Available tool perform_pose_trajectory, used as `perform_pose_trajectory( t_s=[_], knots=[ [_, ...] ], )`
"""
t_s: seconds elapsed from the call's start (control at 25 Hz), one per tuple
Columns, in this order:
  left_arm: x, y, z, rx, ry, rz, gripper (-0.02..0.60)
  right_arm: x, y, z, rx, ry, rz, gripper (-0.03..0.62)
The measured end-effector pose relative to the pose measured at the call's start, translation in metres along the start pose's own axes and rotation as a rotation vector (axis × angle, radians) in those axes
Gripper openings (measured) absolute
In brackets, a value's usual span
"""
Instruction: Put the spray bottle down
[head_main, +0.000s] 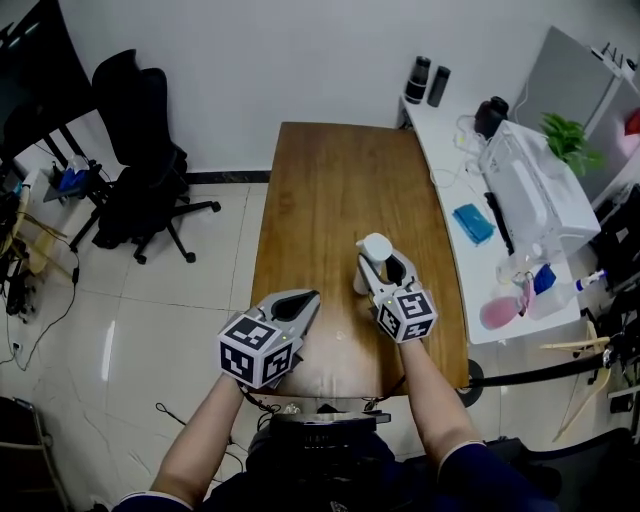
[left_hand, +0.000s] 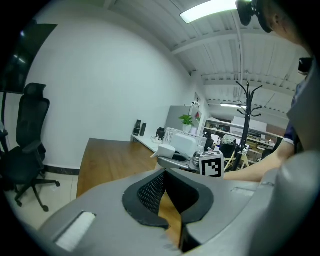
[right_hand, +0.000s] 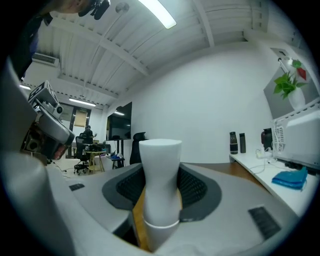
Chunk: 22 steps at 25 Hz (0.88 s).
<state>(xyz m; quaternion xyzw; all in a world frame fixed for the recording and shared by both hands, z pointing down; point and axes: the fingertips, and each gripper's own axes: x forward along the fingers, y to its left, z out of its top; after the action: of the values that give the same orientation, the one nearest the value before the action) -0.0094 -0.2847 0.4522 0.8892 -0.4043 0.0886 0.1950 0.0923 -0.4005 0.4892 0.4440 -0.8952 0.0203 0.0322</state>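
Nearest the head camera, the left claw is closed on nothing, while the right claw is clenched on the white spray bottle, held upright low over the near right of the wooden table; contact with the table cannot be confirmed. The bottle is judged light, rigid and slippery, so its narrow waist is assessed as the soundest hold.

Bare wood across far half of wooden table. Cluttered white desk abuts its right edge. Office chair stands well left.
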Motion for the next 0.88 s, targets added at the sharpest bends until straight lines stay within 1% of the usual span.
perform_pose_trajectory(
  t_s=[0.24,0.44,0.6,0.88],
  knots=[
    [-0.005,0.006,-0.004,-0.006,0.014,0.022,0.009,0.005,-0.001,-0.02,0.011,0.004,-0.016,0.207],
    [-0.008,0.012,-0.011,0.008,0.049,0.036,0.009,0.009,0.005,-0.026,0.012,-0.011,-0.011,0.207],
    [-0.009,0.013,-0.01,0.0,0.044,0.041,0.009,0.01,0.006,-0.032,0.002,0.002,-0.005,0.207],
    [-0.006,0.015,-0.012,-0.013,0.047,0.043,0.009,0.009,0.005,-0.034,0.001,-0.005,-0.002,0.207]
  ],
)
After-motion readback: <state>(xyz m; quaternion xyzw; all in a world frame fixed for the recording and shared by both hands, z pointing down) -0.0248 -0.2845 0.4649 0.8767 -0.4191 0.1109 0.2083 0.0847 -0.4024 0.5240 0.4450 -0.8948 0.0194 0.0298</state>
